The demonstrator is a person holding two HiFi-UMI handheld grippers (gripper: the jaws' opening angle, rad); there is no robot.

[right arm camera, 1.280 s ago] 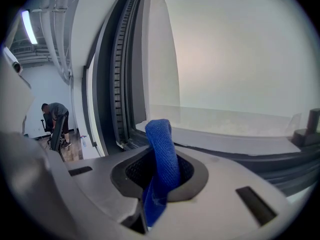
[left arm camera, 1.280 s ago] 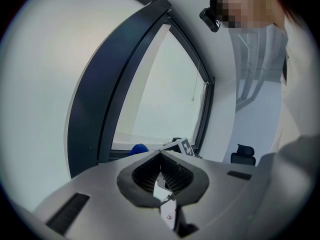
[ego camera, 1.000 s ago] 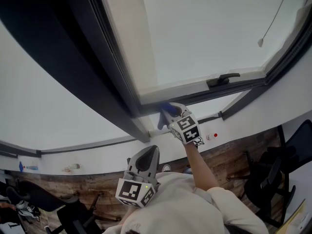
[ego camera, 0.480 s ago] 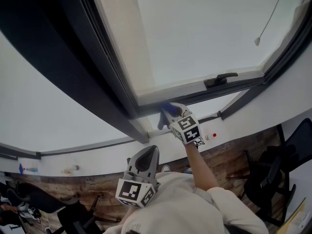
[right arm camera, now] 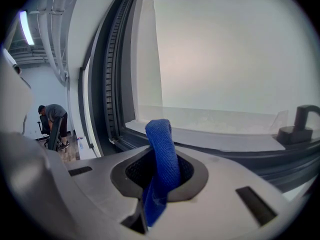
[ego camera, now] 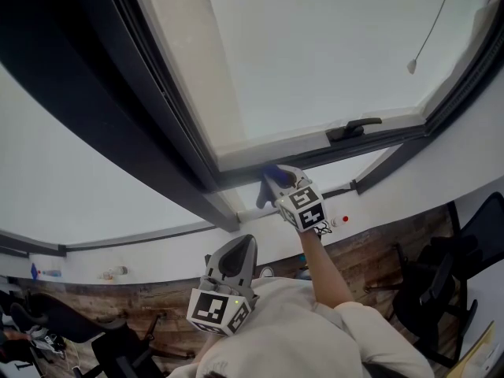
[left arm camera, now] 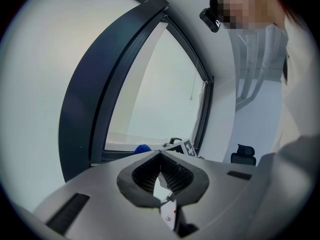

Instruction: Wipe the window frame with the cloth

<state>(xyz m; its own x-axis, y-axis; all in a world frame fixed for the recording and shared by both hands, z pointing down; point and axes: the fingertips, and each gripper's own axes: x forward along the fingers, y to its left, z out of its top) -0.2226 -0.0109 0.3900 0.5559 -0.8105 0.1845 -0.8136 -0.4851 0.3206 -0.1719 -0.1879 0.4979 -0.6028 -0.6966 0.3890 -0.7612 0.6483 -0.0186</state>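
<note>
Right gripper (ego camera: 276,184) pinching blue cloth (right arm camera: 162,154) at window frame (ego camera: 315,157); left gripper (ego camera: 235,254) pressed together, empty.

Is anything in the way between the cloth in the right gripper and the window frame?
Nothing visible. The right gripper holds the cloth right up at the lower frame near its corner. The handle sits farther right along the rail, clear of it.
</note>
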